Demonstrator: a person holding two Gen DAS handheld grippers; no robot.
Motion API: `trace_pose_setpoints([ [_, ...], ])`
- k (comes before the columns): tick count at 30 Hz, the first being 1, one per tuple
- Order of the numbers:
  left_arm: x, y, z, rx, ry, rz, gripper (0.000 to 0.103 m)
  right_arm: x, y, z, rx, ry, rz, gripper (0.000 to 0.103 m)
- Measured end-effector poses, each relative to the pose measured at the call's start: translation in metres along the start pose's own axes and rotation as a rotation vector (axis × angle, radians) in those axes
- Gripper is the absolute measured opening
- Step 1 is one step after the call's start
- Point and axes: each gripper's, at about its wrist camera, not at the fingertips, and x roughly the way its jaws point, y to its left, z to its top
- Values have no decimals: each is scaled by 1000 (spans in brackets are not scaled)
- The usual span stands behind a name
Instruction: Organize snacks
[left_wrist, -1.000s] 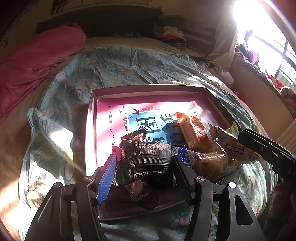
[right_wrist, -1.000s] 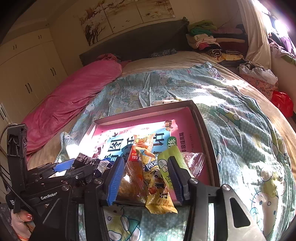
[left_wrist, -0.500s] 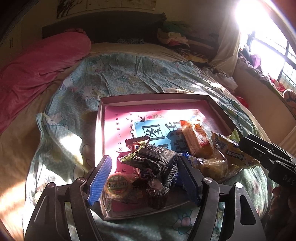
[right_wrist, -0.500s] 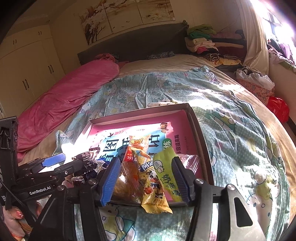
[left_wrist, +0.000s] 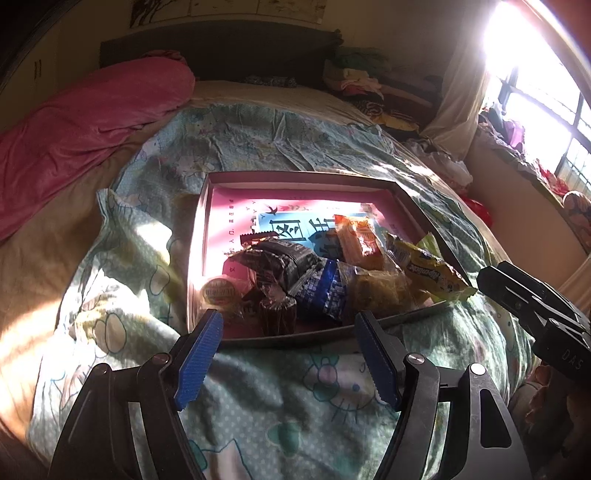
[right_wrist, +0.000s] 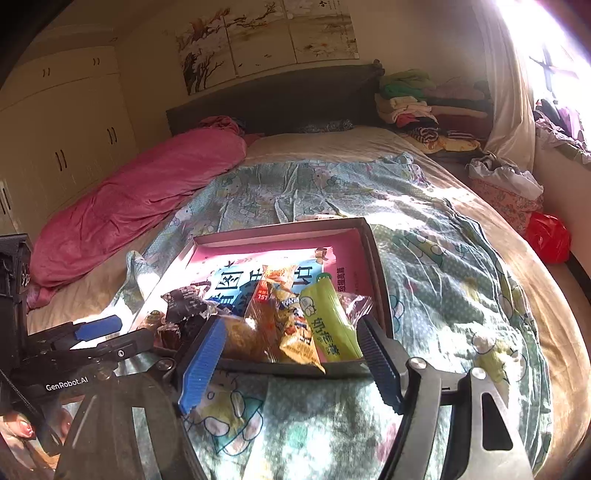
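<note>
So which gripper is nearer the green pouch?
Right. The right gripper sits open just before the green pouch; the left gripper is open at the tray's other end.

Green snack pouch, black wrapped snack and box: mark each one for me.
green snack pouch (right_wrist: 327, 319), right wrist view, middle of its printed face.
black wrapped snack (left_wrist: 284, 264), left wrist view, centre of the crinkled wrapper.
box (left_wrist: 295, 177), left wrist view, far rim.

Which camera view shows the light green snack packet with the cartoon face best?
The right wrist view: the light green snack packet lies fully visible there, by the right wall of the pink cardboard box. The left wrist view shows only a green sliver behind the yellow wrapper.
</note>
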Motion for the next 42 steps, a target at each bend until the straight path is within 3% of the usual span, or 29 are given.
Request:
trace_pose_setpoints([
  [12, -15, -43, -53, 72, 89, 31, 76, -29, -4, -42, -21, 101, -34, 88],
  [20, -22, -39, -54, 62, 84, 41, 76, -27, 7, -58, -33, 141, -13, 91],
  [42, -23, -40, -57, 63, 84, 40, 76, -30, 3, -60, -18, 137, -39, 93],
])
